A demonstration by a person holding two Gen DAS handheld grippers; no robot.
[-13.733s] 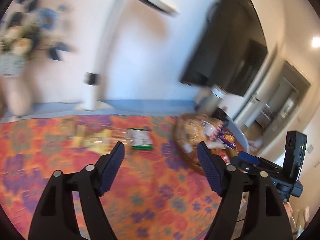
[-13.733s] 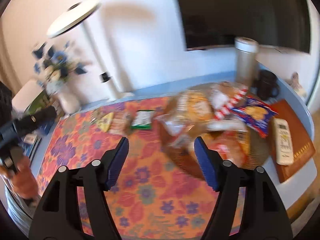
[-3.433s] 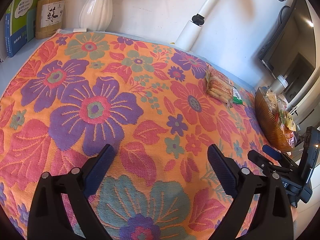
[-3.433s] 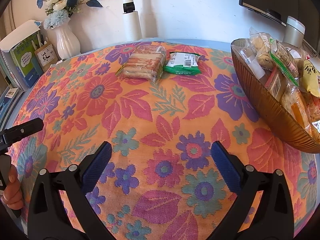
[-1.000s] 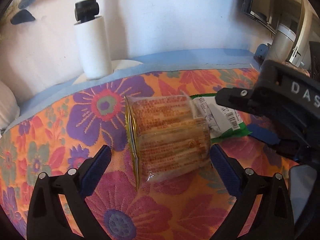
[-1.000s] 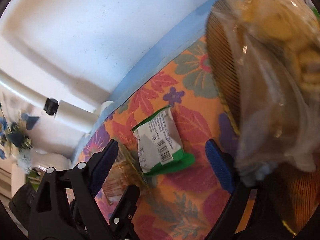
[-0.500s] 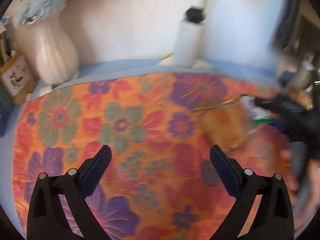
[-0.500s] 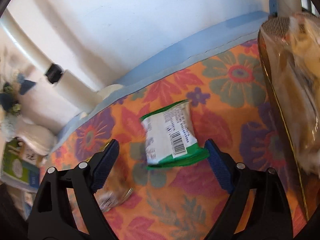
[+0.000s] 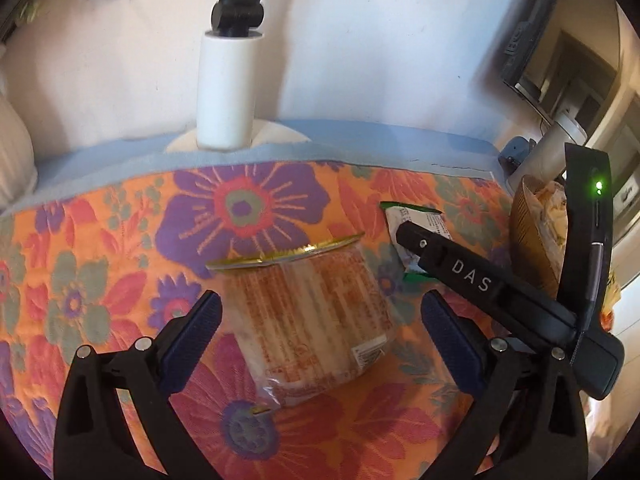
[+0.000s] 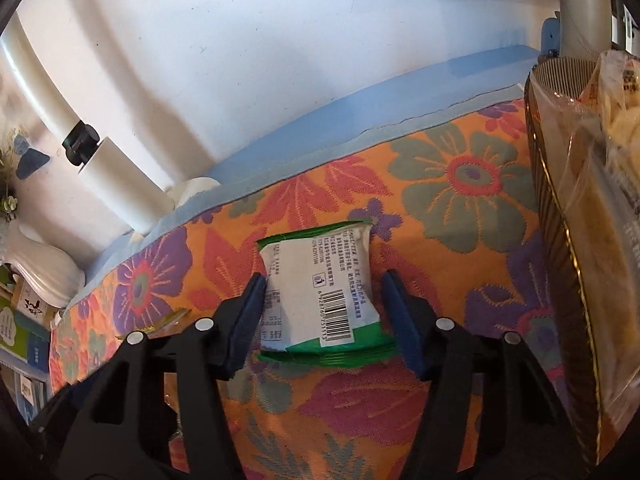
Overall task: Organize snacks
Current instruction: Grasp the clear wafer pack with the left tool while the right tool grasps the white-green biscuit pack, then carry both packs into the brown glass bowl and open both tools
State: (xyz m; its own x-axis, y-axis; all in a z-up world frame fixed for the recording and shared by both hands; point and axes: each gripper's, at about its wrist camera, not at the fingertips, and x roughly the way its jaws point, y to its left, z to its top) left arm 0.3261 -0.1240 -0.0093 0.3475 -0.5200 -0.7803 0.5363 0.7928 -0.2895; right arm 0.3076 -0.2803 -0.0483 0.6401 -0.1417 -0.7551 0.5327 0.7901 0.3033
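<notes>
A clear pack of orange-printed crackers (image 9: 308,312) lies on the flowered cloth, between the wide-apart fingers of my left gripper (image 9: 320,316), which is open and touches nothing. To its right lies a white and green snack packet (image 10: 320,292), barcode side up. My right gripper (image 10: 324,280) straddles that packet and its jaws are closing. The left pad (image 10: 252,300) meets the packet's edge, while a thin strip of cloth still shows by the right pad (image 10: 396,308). The packet looks flat and unsqueezed. In the left wrist view the right gripper's black body (image 9: 472,280) covers part of the packet (image 9: 416,220).
A brown ribbed basket (image 10: 560,240) heaped with bagged snacks stands just right of the packet, also seen as the basket (image 9: 528,248) in the left view. A white lamp post (image 9: 226,92) rises behind the cloth. A white vase (image 10: 36,268) and books (image 10: 16,332) stand at far left.
The right jaws have narrowed from wide apart to hugging the green packet. The left view has swung back right, so the cracker pack sits between its fingers again.
</notes>
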